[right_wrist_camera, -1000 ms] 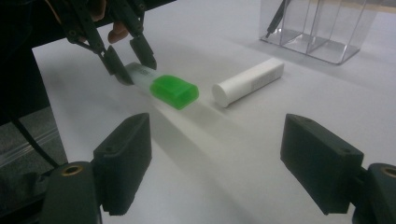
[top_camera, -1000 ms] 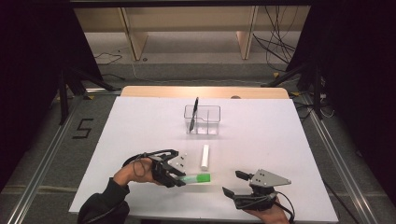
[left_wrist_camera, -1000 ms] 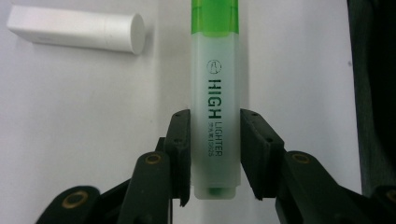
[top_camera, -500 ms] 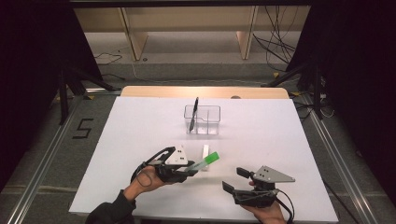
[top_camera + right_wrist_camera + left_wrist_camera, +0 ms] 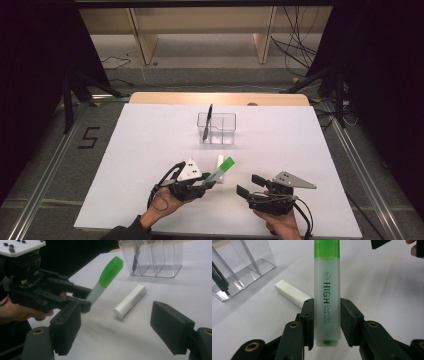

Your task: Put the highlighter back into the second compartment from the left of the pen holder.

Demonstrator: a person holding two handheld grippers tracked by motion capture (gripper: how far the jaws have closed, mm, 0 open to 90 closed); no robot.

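My left gripper (image 5: 210, 181) is shut on a highlighter (image 5: 223, 167) with a frosted body and a green cap, near the table's front. Its pads clamp the lower body (image 5: 327, 290), and the cap points up and away, toward the clear box. My right gripper (image 5: 249, 185) sits just to the right, open, and its jaws have just closed a little with nothing between them. Seen from the right gripper (image 5: 117, 325), the left gripper (image 5: 85, 298) holds the highlighter (image 5: 107, 275) tilted above the white table.
A white stick-shaped block (image 5: 130, 301) lies flat just beyond the highlighter. Farther back stands a clear divided box (image 5: 216, 128) with a black pen (image 5: 207, 120) leaning in its left compartment. The white table sheet (image 5: 300, 150) is bordered by grey floor.
The left gripper has shifted right and slightly forward with the highlighter, whose cap has swung from pointing right to pointing up and away. The right gripper stays in place.
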